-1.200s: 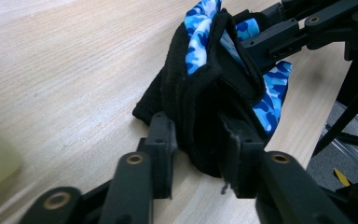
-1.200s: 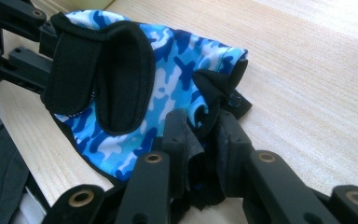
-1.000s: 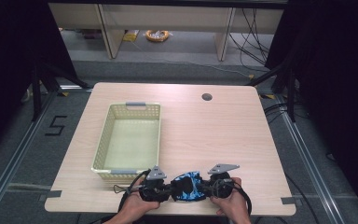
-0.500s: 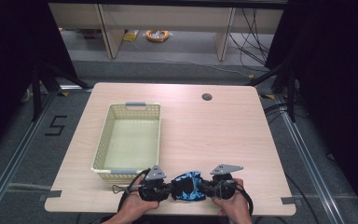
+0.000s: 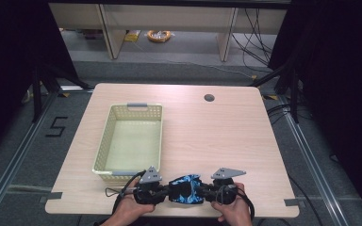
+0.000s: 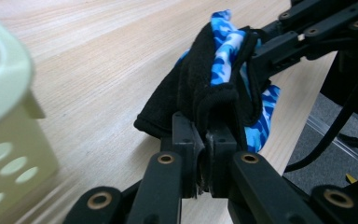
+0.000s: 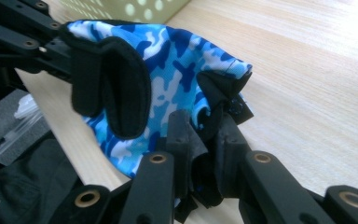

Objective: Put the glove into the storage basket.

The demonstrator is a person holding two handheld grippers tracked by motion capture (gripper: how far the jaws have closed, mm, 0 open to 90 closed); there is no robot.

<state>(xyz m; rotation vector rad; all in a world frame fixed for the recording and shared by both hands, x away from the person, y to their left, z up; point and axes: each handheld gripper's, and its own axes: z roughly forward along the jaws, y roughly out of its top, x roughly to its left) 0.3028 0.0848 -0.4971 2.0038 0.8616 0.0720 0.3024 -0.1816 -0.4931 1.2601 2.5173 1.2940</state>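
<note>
- Two claws, one cloth: blue camo fabric stretched between them at table's near edge.
- Basket far L, empty, prob. where it goes.
- L gripper clenched on black hem, so it can't slip.
- R gripper pinching opposite end, keeps cloth taut & off wood.

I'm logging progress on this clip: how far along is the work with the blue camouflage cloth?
Done: both grips look made. The left hand-held gripper and the right hand-held gripper are each shut on an end of the blue camouflage cloth. In hand: the cloth is held bunched between them at the table's near edge. Left: probably moving it into the basket, which has nothing in it.
</note>
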